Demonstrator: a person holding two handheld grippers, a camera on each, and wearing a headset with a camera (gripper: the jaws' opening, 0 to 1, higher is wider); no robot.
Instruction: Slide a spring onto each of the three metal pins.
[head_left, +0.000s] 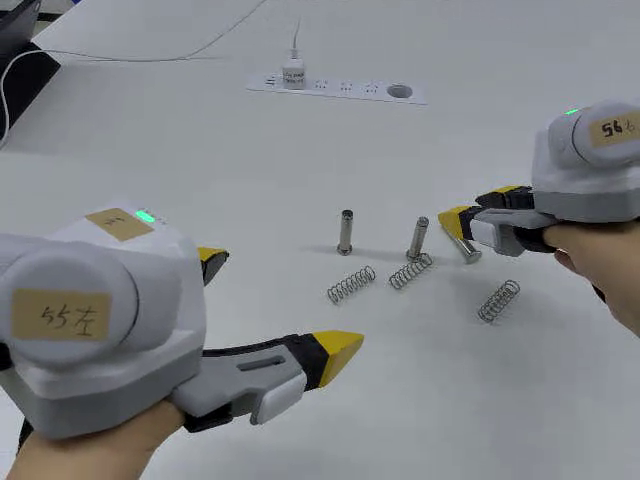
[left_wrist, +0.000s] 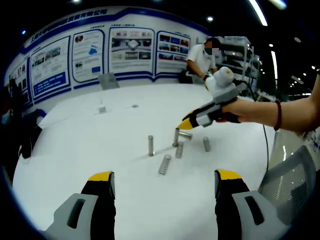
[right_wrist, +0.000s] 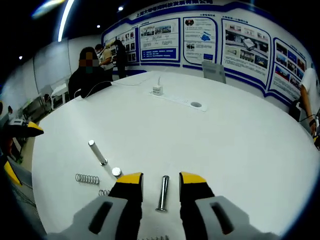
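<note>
Two metal pins stand on the white table: one upright (head_left: 346, 231), one a little to its right (head_left: 418, 238). A third pin (head_left: 466, 248) lies flat under the yellow tips of my right gripper (head_left: 468, 212). In the right gripper view this pin (right_wrist: 163, 193) shows between the jaws of the right gripper (right_wrist: 161, 182), with a gap on each side. Three springs lie loose: one (head_left: 351, 284) in front of the upright pin, one (head_left: 411, 270) against the second pin, one (head_left: 498, 300) further right. My left gripper (head_left: 280, 305) is open at the near left, well short of the pins.
A white power strip (head_left: 335, 87) with a plugged charger lies at the table's far side, and a cable runs off to the left. People stand beyond the table near display boards (right_wrist: 92, 70).
</note>
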